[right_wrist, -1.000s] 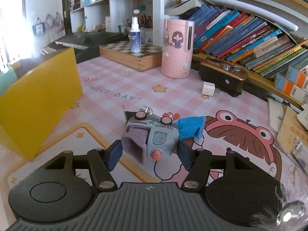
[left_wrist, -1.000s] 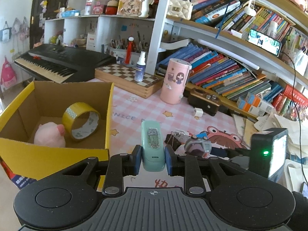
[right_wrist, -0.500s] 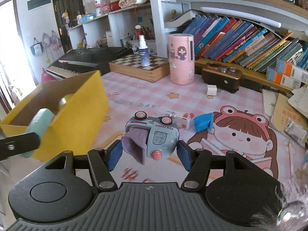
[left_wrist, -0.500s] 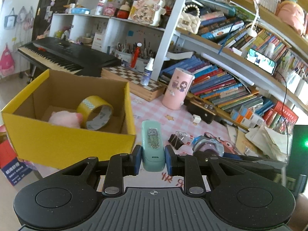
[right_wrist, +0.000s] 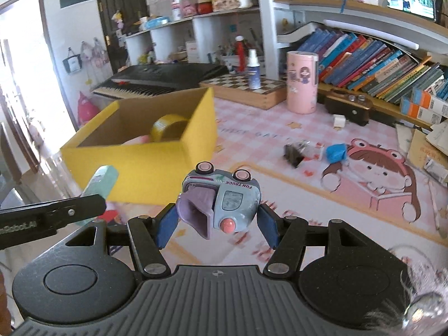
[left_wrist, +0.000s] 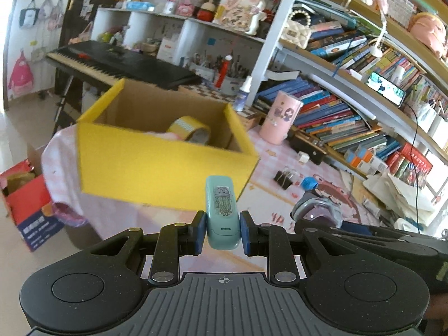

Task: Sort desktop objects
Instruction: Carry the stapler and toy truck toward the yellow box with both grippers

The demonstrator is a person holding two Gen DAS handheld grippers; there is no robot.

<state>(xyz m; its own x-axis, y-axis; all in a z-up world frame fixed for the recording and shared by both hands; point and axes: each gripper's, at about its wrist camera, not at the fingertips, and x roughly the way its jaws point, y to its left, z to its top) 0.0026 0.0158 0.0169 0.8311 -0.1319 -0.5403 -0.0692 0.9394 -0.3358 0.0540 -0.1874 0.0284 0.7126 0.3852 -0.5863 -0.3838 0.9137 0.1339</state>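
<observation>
My left gripper (left_wrist: 222, 231) is shut on a teal stapler (left_wrist: 222, 210) and holds it in the air in front of the yellow cardboard box (left_wrist: 156, 165). The box holds a yellow tape roll (left_wrist: 190, 133) and a pink soft toy (left_wrist: 168, 135), mostly hidden. My right gripper (right_wrist: 217, 225) is shut on a grey-blue toy truck (right_wrist: 224, 200) and holds it above the mat, right of the box (right_wrist: 140, 154). The left gripper with the stapler (right_wrist: 100, 180) shows at the left of the right wrist view.
On the pink checked mat (right_wrist: 280, 128) lie a black binder clip (right_wrist: 294, 152), a blue object (right_wrist: 336, 152) and a white plug (right_wrist: 339, 120). A pink cylinder (right_wrist: 302, 82), a chessboard box (right_wrist: 243, 89) with a spray bottle, and bookshelves stand behind. A red box (left_wrist: 30, 207) sits below the table's left.
Both grippers have lifted and pulled back from the table with their objects. The yellow box now sits farther ahead and lower in both views.
</observation>
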